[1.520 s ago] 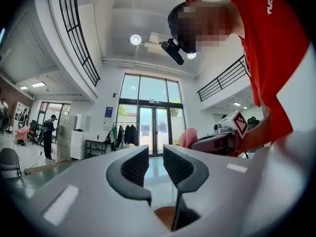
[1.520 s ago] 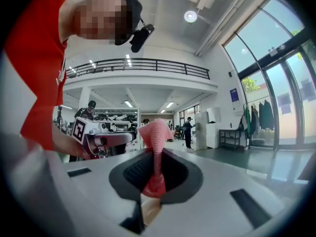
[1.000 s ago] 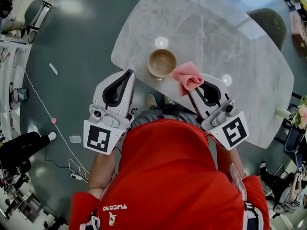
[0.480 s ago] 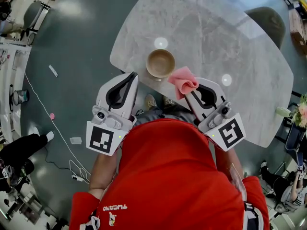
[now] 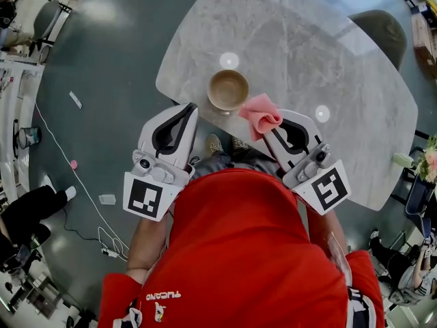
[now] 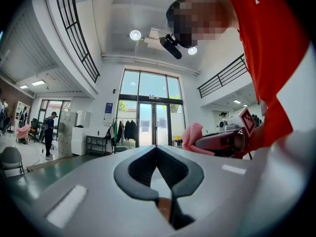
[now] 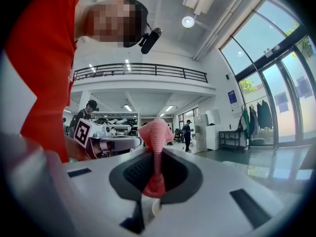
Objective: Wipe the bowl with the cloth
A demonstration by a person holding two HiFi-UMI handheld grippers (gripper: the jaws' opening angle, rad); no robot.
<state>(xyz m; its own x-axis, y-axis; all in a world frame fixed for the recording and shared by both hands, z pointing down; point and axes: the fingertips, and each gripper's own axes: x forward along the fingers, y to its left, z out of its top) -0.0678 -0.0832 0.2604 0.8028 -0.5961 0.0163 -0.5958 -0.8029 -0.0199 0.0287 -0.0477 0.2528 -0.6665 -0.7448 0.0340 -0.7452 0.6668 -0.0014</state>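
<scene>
A tan bowl (image 5: 228,89) stands near the front edge of the grey marble table (image 5: 328,53) in the head view. My right gripper (image 5: 263,126) is shut on a pink cloth (image 5: 259,114), which bunches up above the jaws just right of the bowl; the same cloth (image 7: 155,142) stands pinched between the jaws in the right gripper view. My left gripper (image 5: 191,108) is shut with nothing in it, its tips just off the table's edge, left of and below the bowl. Seen from the left gripper view, the left gripper (image 6: 157,149) points upward and the cloth (image 6: 191,137) shows at the right.
The oval table's front edge runs between the two grippers. A person's red shirt (image 5: 246,251) fills the lower head view. A dark chair (image 5: 382,33) stands at the table's far right. Cables and small scraps lie on the green floor (image 5: 102,80) at the left.
Both grippers have shifted slightly up and toward the bowl since a second ago, the pink cloth travelling with the right one. Over the last half second little has moved.
</scene>
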